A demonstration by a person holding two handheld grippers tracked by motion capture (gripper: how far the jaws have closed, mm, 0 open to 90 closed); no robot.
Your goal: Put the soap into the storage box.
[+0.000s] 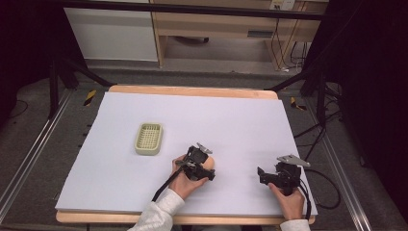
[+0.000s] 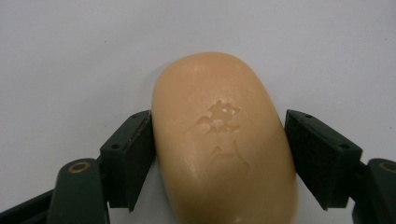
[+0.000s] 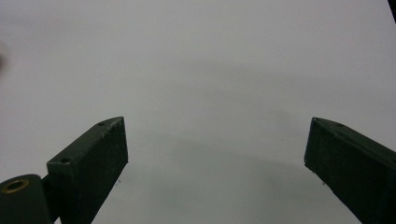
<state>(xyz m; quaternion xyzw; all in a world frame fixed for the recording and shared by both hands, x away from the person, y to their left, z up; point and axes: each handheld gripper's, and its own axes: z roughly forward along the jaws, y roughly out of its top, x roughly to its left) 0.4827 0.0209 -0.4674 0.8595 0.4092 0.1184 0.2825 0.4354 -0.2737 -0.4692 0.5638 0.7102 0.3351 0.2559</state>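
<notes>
A peach soap bar [image 2: 224, 140] with stamped characters on top lies on the white table sheet [image 1: 226, 120]. My left gripper [image 2: 218, 116] is shut on it, one black pad pressed against each long side. From above, the left gripper [image 1: 199, 166] sits near the table's front middle, with the soap bar [image 1: 210, 167] peeking out beside the hand. A pale green slotted soap dish [image 1: 148, 138] stands to the left and a little farther back. My right gripper [image 1: 263, 175] rests at the front right, and its jaws [image 3: 215, 140] stand open over bare sheet.
The sheet covers a wooden table whose edge [image 1: 192, 90] shows at the back. Metal frame rails and cables run along both sides on the floor. A cable trails from each gripper toward the front edge.
</notes>
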